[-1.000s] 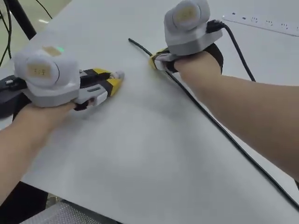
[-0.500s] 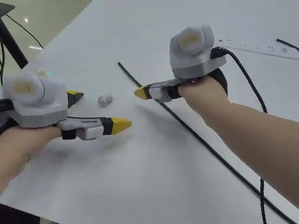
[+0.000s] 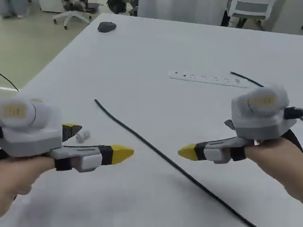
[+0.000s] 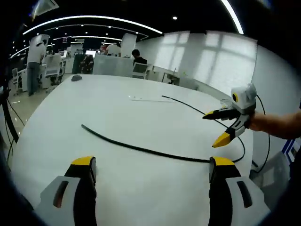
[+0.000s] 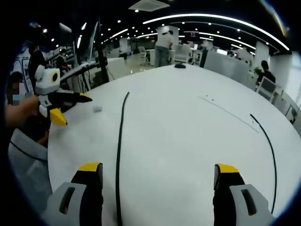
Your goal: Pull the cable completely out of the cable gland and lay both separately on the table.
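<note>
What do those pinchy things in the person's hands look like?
The left gripper and right gripper match: chunky grey-white bodies, each with two long jaws that have a black band and a pointed yellow tip. A black cord plugs into the right one.

Cable (image 3: 142, 142) lies diagonally on tabletop (image 3: 156, 52), between left tongs (image 3: 103, 140) and right tongs (image 3: 203, 139). Cable gland (image 3: 83, 136) sits apart, left of cable. Power strip (image 3: 208, 79) behind.

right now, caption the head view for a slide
Cable and cable gland lie apart, left gripper and right gripper open
</note>
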Action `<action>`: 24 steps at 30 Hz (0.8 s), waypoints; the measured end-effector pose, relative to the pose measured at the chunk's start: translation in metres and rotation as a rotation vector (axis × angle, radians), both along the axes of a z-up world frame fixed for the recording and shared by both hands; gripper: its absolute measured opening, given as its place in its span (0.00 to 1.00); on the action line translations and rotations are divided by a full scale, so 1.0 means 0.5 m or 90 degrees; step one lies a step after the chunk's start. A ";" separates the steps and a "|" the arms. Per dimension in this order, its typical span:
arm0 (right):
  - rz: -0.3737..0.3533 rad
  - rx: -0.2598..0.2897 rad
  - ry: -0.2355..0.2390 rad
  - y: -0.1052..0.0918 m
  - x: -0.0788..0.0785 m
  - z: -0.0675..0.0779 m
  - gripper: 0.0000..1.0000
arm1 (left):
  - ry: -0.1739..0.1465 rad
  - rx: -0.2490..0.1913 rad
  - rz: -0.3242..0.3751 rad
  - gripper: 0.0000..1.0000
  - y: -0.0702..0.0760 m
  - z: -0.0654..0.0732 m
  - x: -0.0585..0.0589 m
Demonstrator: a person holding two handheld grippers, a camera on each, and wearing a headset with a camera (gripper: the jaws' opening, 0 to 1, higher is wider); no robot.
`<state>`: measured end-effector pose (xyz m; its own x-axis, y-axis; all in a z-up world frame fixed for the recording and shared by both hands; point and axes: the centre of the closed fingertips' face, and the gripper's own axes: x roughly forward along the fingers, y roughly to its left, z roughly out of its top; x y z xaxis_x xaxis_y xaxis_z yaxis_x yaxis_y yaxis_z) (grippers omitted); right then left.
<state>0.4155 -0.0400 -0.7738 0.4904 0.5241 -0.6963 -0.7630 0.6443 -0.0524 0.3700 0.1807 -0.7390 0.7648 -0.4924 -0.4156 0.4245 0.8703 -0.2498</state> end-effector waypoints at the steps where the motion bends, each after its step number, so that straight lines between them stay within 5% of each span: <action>1: -0.006 -0.009 -0.002 -0.027 -0.008 -0.001 0.99 | -0.009 0.013 -0.008 1.00 -0.007 0.006 -0.002; 7: -0.080 -0.083 -0.022 -0.216 -0.038 0.007 0.99 | 0.011 0.012 -0.020 1.00 -0.054 0.003 -0.007; 11: -0.147 -0.056 -0.037 -0.290 -0.048 0.060 0.99 | 0.006 0.015 -0.027 1.00 -0.085 0.002 -0.011; 14: -0.180 -0.035 -0.046 -0.320 -0.054 0.087 0.99 | 0.030 0.037 -0.038 1.00 -0.097 -0.008 -0.020; 15: -0.195 -0.024 -0.049 -0.330 -0.059 0.096 0.99 | 0.025 0.055 -0.038 1.00 -0.097 -0.007 -0.021; 24: -0.204 -0.006 -0.056 -0.324 -0.096 0.112 0.99 | 0.014 0.049 -0.045 1.00 -0.107 0.030 -0.021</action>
